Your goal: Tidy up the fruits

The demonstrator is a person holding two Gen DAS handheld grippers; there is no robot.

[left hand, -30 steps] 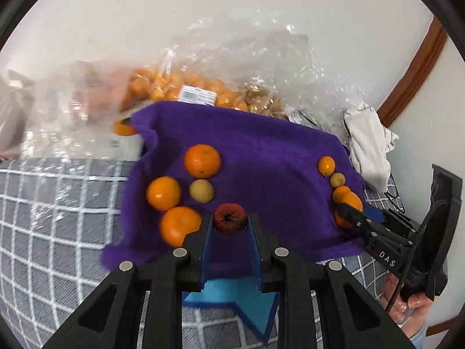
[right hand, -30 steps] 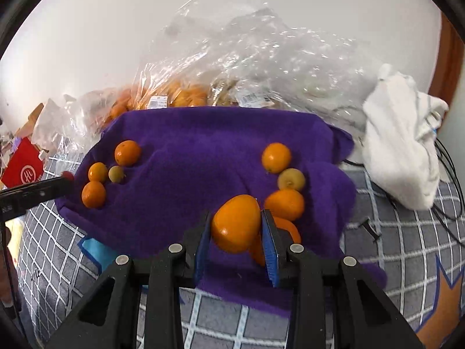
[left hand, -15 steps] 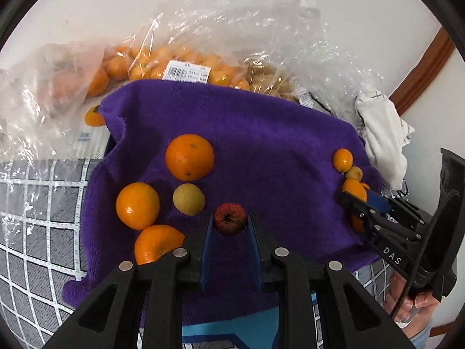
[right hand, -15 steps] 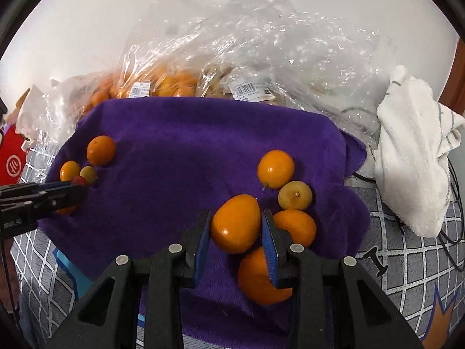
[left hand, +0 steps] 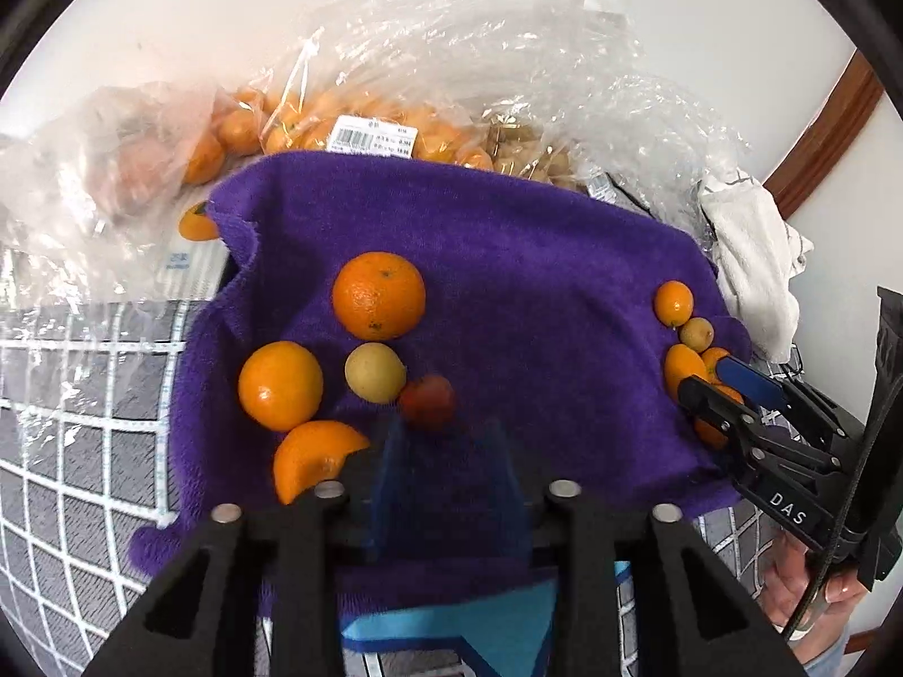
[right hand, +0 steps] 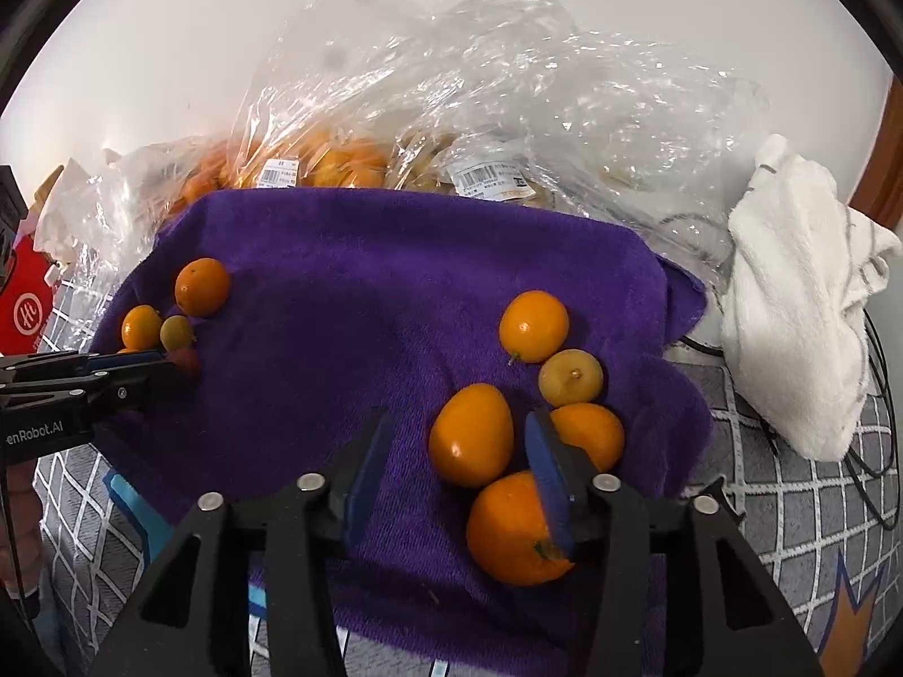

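A purple towel (left hand: 508,259) (right hand: 361,293) holds two groups of fruit. In the left wrist view my left gripper (left hand: 446,451) is open; a small red fruit (left hand: 428,399) lies on the towel just ahead of it, beside a yellow-green fruit (left hand: 375,371) and three oranges (left hand: 378,294). In the right wrist view my right gripper (right hand: 457,462) is open; an oval orange fruit (right hand: 472,442) lies between its jaws, free on the towel. Other oranges (right hand: 534,325) and a yellow-green fruit (right hand: 570,377) lie next to it.
Clear plastic bags of oranges (left hand: 361,130) (right hand: 451,130) lie behind the towel against the wall. A white cloth (right hand: 790,293) (left hand: 750,248) sits to the right. A red packet (right hand: 22,304) lies at the left. A grey checked cover (left hand: 73,395) lies under the towel.
Both grippers have opened. The left has let go of the red fruit and the right has let go of the oval orange fruit; both fruits now rest on the towel.
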